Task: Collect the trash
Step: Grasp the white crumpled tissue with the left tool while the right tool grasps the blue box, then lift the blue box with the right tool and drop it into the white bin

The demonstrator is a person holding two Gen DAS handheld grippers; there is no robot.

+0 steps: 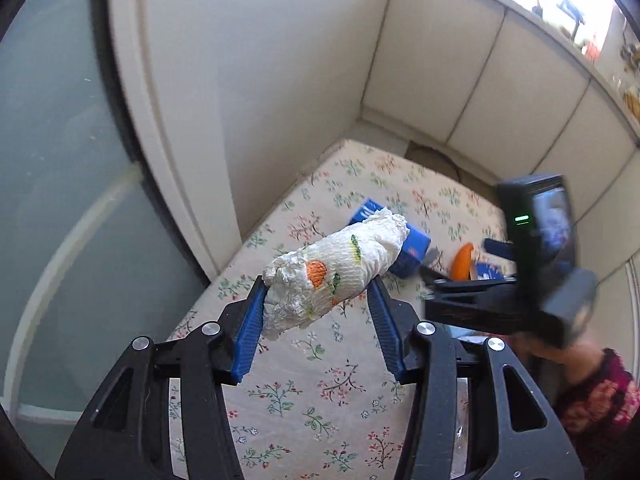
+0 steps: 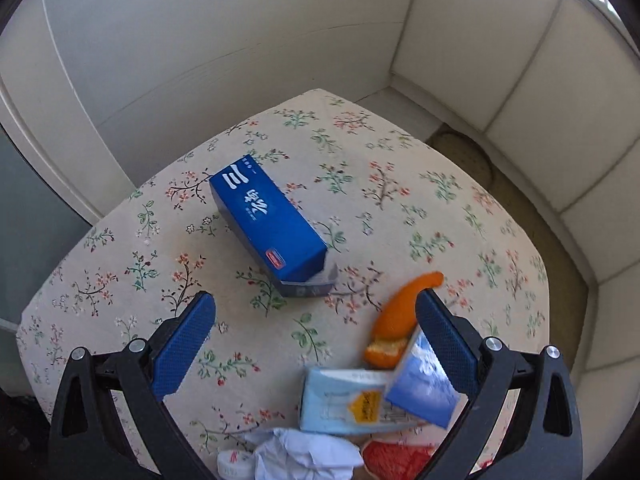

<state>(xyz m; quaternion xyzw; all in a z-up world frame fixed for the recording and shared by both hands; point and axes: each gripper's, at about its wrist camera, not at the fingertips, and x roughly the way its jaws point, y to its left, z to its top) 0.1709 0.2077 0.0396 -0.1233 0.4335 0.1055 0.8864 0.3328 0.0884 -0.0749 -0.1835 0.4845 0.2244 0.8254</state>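
1. On the far left of the left wrist view there was a glass door (image 1: 60,184) and next to it a pale wall (image 1: 280,80).
2. The left gripper (image 1: 320,300) had its jaws about half open, and they held a crumpled paper towel (image 1: 336,270) up in the air above the worktop (image 1: 320,400).
3. The towel was white with orange and green pictures on it. One end lay against the left blue pad (image 1: 250,332), and the other side touched the tip of the right blue pad (image 1: 384,324).
4. The worktop wore a cloth with small flowers.
5. A blue box (image 2: 268,220) lay on its side near the middle of the worktop. Its near end flap was open, and I could not tell what was inside.
6. To the right of the box lay an orange peel (image 2: 400,316), touching nothing but the cloth and a carton.
7. A light blue carton (image 2: 344,404) lay flat near the bottom edge, and a darker blue pack (image 2: 420,384) leaned on it.
8. Below them sat a white paper wad (image 2: 300,456) and something red (image 2: 396,460) that was too cut off to name.
9. The right gripper (image 2: 316,332) had its jaws wide open over the worktop and held nothing.
10. In the left wrist view the right gripper looked blurred, and a flowered sleeve (image 1: 600,400) showed beside it.
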